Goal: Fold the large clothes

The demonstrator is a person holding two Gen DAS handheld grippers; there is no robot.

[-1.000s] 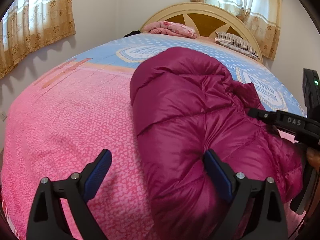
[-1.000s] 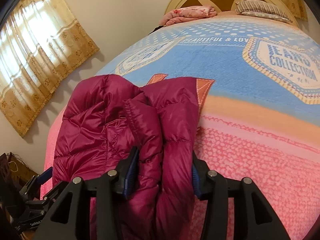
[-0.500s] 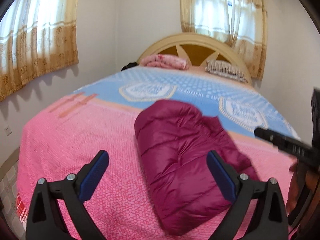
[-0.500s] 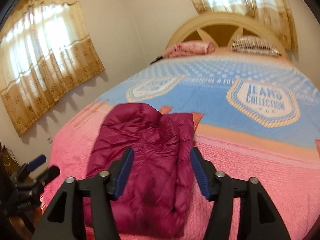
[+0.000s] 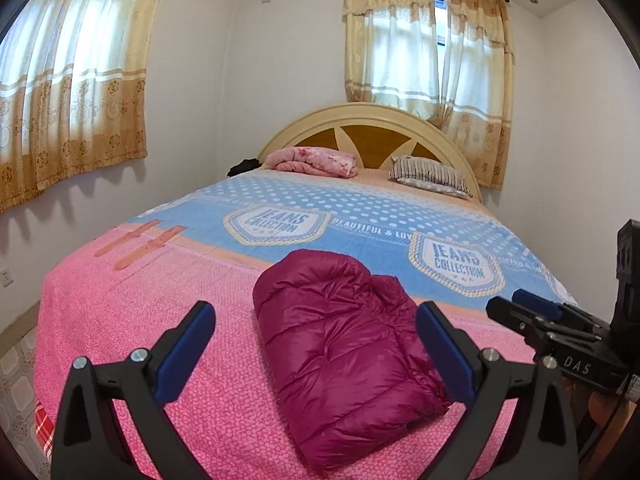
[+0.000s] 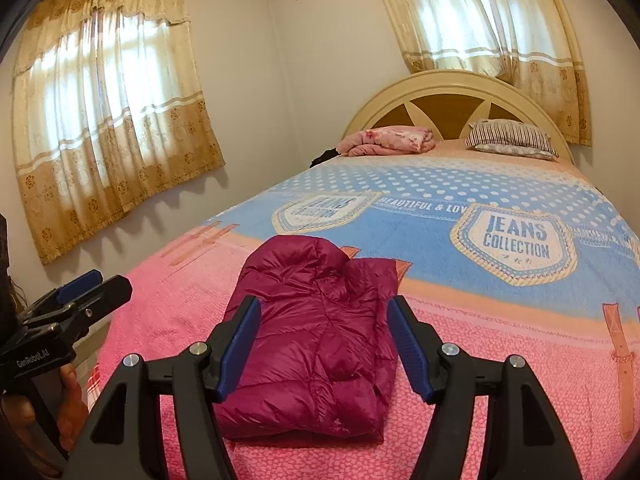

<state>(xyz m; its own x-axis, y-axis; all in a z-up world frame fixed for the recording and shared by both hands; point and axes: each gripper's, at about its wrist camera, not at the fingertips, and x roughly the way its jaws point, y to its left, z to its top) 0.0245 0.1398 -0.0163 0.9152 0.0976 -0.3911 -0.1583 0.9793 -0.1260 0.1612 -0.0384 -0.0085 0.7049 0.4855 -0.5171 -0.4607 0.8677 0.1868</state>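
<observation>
A magenta puffer jacket (image 5: 344, 360) (image 6: 316, 360) lies folded into a compact bundle on the pink near end of the bed (image 5: 120, 320). My left gripper (image 5: 316, 312) hovers above and before it, open wide, nothing between its blue pads. My right gripper (image 6: 324, 304) also hangs above the bundle, its jaws opening, with only air between them; the jacket shows behind the gap. Each gripper appears in the other's view: the right gripper (image 5: 520, 308) at the right edge, the left gripper (image 6: 92, 284) at the left edge, held by a hand (image 6: 72, 404).
The bed cover (image 6: 480, 184) turns blue toward the headboard (image 5: 372, 116). A folded pink blanket (image 5: 316, 162) and a striped pillow (image 5: 430, 174) lie at the far end. Curtained windows (image 5: 68, 80) line the walls. Tiled floor (image 5: 16, 380) shows at left.
Both grippers have let go of the jacket, lifted and pulled back; the right jaws, earlier closed around a fold, have widened. The jacket now rests folded on the bed.
</observation>
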